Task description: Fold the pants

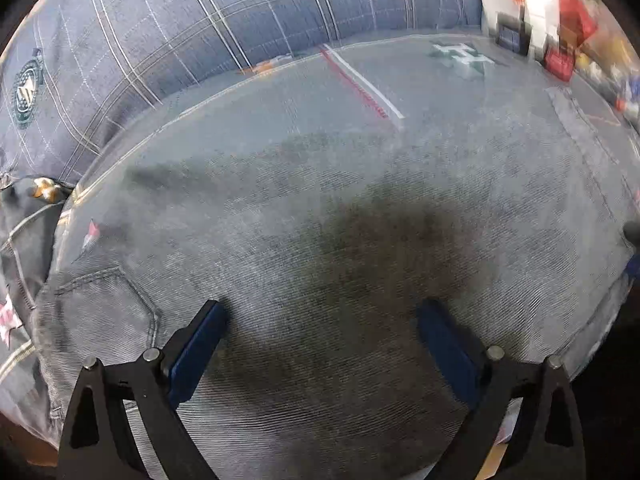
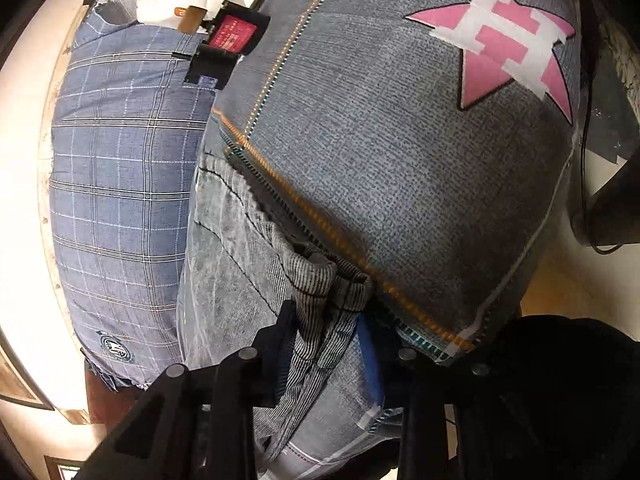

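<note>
The grey denim pants (image 1: 320, 208) lie spread flat on a bed cover printed with a pink star (image 2: 508, 48), a blue plaid pillow (image 1: 180, 40) at the far left. The left gripper (image 1: 322, 320) hovers over them, jaws wide apart and holding nothing. The right gripper (image 2: 326, 320) has its jaws pinched on a bunched fold of the pants near the cover's orange-stitched seam (image 2: 320, 236).

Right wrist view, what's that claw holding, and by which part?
The right claw is shut on the pants, pinching a bunched fold at their edge. The left claw is open above the denim, holding nothing.
</note>
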{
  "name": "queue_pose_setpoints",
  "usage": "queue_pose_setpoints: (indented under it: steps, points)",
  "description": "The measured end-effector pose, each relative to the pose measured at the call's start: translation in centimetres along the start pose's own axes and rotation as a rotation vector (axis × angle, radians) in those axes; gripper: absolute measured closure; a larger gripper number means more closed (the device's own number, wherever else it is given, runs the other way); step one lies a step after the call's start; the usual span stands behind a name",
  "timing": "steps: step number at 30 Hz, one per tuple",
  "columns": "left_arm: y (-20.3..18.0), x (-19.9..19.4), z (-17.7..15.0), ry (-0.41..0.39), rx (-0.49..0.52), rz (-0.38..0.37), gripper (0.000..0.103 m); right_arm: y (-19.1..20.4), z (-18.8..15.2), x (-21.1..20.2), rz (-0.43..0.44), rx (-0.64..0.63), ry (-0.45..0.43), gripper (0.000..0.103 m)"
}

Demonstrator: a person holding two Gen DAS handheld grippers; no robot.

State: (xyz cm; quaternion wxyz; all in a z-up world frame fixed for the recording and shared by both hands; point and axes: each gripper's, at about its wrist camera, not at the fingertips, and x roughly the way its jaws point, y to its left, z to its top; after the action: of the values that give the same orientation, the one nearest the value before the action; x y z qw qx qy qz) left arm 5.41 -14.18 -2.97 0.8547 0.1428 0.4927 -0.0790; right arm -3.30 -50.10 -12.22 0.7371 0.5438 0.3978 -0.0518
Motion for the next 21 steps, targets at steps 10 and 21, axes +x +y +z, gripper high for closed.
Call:
queue_pose_setpoints:
  steps: [10, 21]
  points:
    - [0.4, 0.3, -0.5, -0.022, -0.066, -0.031, 0.004, 3.2, -0.7, -0.2, -0.109, -0.182, -0.042, 0.08]
    - [0.9, -0.3, -0.8, -0.018, -0.077, -0.043, 0.005, 6.8, -1.6, -0.4, -0.175, -0.32, -0.084, 0.081]
